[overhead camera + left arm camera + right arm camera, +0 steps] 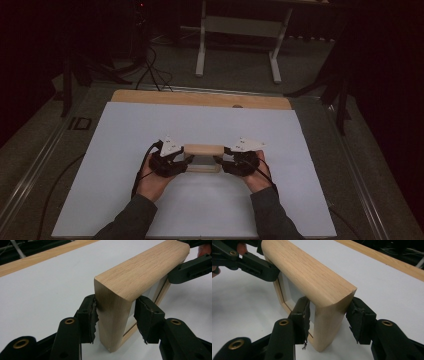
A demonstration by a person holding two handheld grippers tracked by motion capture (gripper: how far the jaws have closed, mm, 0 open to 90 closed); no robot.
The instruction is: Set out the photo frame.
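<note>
- Your left gripper (pixel 186 161) is clamped at a middling width across the thickness of the wooden frame (pixel 202 150), at its left end; in the left gripper view one pad lies flat on the back face and the other sits against the front, by the opening
- Your right gripper (pixel 221 162) grips the right end in the same way, with a pad on each face
- You hold the frame upright on its long edge, near the middle of the white sheet (pixel 200 120), rounded top rail uppermost
- A grip at each end looks meant to keep a tall, narrow piece from tipping, and it lets you lift or turn it level without twisting
- Both pads on each side bite low on the end posts, away from the pale panel inside, which spares that panel any pressure
- Your left hand (pixel 152 182) and right hand (pixel 257 177) come in from the near edge, and the sleeves are cut off there
- Whether the bottom edge rests on the sheet or hangs just above it is hard to tell
- You cannot tell whether the pale panel is glass, card or a print
- Beyond the sheet, the wooden table edge (pixel 200 98) carries a small dark mark too small to read, and the room behind is too dim to read
</note>
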